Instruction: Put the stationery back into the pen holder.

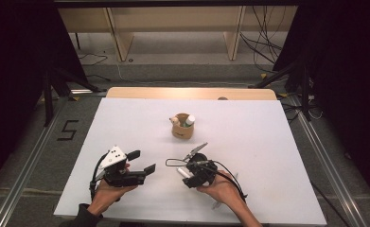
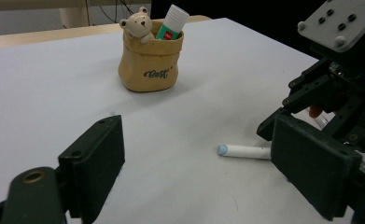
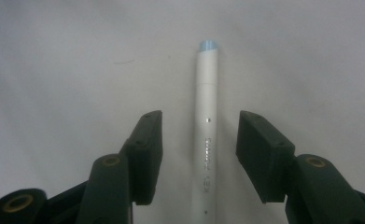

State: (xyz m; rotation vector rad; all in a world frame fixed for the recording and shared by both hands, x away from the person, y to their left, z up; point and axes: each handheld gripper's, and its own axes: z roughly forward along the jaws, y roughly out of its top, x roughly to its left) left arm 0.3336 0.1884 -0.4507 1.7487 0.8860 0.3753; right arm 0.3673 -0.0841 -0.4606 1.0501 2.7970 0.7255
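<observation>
1. Lying flat on the white tabletop (image 1: 268, 142), a white pen (image 3: 206, 135) with a pale blue end sits lengthwise between the spread fingers (image 3: 145, 158) of the right gripper (image 3: 199, 158), with a gap on either side and neither finger touching its barrel.
2. Seen from the left gripper view, the same pen (image 2: 245, 151) points its blue tip away from the right gripper (image 2: 329, 107), which stands low over it.
3. The step in hand looks like the approach to a pick-up: the fingers bracket the pen but have not closed.
4. The next move likely calls for settling a little lower and pressing the fingers squarely onto the barrel, so the round pen does not roll out.
5. The left gripper (image 1: 142, 163) waits just beside, fingers wide apart and holding nothing.
6. Farther back stands a tan bear-topped pouch holder (image 2: 150, 56) with a green-and-white tube (image 2: 170, 23) inside, a probable destination for the pen.
</observation>
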